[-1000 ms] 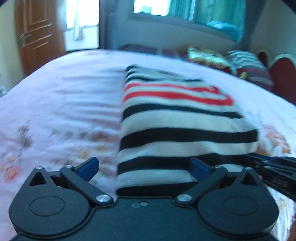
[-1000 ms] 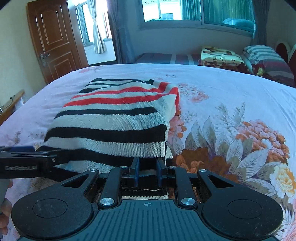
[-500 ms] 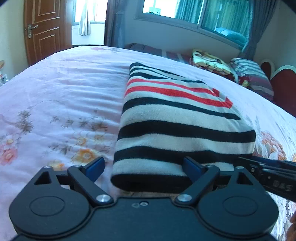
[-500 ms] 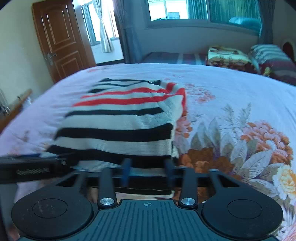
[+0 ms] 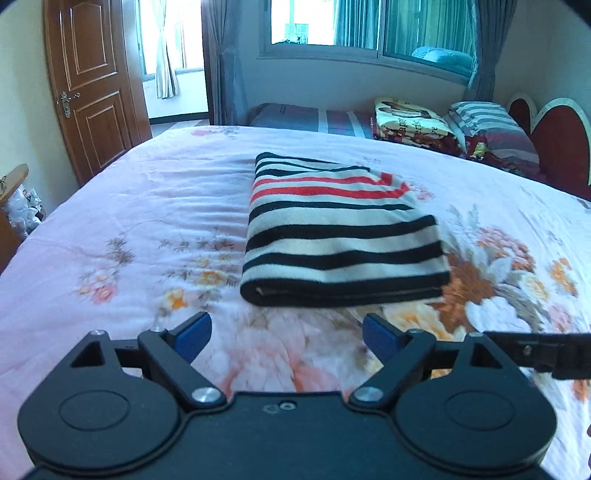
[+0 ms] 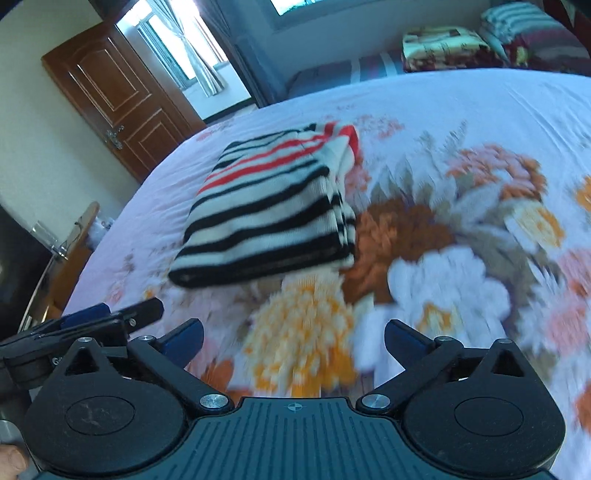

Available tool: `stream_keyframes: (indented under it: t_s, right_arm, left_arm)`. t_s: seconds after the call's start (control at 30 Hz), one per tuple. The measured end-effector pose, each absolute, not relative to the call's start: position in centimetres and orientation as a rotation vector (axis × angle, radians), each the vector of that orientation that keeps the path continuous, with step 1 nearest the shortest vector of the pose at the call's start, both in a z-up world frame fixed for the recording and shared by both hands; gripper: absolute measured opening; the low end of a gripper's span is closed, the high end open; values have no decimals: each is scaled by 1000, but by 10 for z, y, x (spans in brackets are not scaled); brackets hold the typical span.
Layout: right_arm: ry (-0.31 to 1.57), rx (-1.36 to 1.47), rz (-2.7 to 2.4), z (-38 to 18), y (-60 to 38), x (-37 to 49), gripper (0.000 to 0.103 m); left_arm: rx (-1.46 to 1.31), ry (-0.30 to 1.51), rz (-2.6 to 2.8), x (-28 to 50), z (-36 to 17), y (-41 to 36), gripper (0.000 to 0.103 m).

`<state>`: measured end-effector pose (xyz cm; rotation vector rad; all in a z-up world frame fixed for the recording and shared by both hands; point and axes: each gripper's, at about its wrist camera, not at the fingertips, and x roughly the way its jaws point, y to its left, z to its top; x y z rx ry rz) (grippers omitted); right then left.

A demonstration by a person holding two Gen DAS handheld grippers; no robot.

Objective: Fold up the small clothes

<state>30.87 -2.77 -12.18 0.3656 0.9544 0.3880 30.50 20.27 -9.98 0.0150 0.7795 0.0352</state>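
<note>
Both hand-held grippers, left [image 5: 284,334] and right [image 6: 293,338], are wide open and hold nothing. Striped top [image 5: 341,230] lies folded on the bed [image 5: 147,206]. Folding looks done.

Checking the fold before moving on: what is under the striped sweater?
The folded striped sweater lies flat on the floral bedsheet, its layered edge facing both open grippers. Whatever lies between its layers or beneath it is covered.

A home bedroom — floral bedspread [image 5: 147,206], pillows [image 5: 491,129], curtained window [image 5: 362,22].
</note>
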Motion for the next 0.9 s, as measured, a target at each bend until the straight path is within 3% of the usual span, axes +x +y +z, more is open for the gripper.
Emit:
stream_keyframes:
  t_s: [0.3,0.43,0.9]
  right_arm:
    - [654,132,282,-38,-28,145,103]
    - [536,114,220,-10,-36,90,103]
    - [395,112,205,29,-47,27,103]
  left_arm:
    - [-11,728,28,171,-38,193,91]
    - [-29,691,36,122,-16,194,98]
    - [-4,588,94,52,32,183,102]
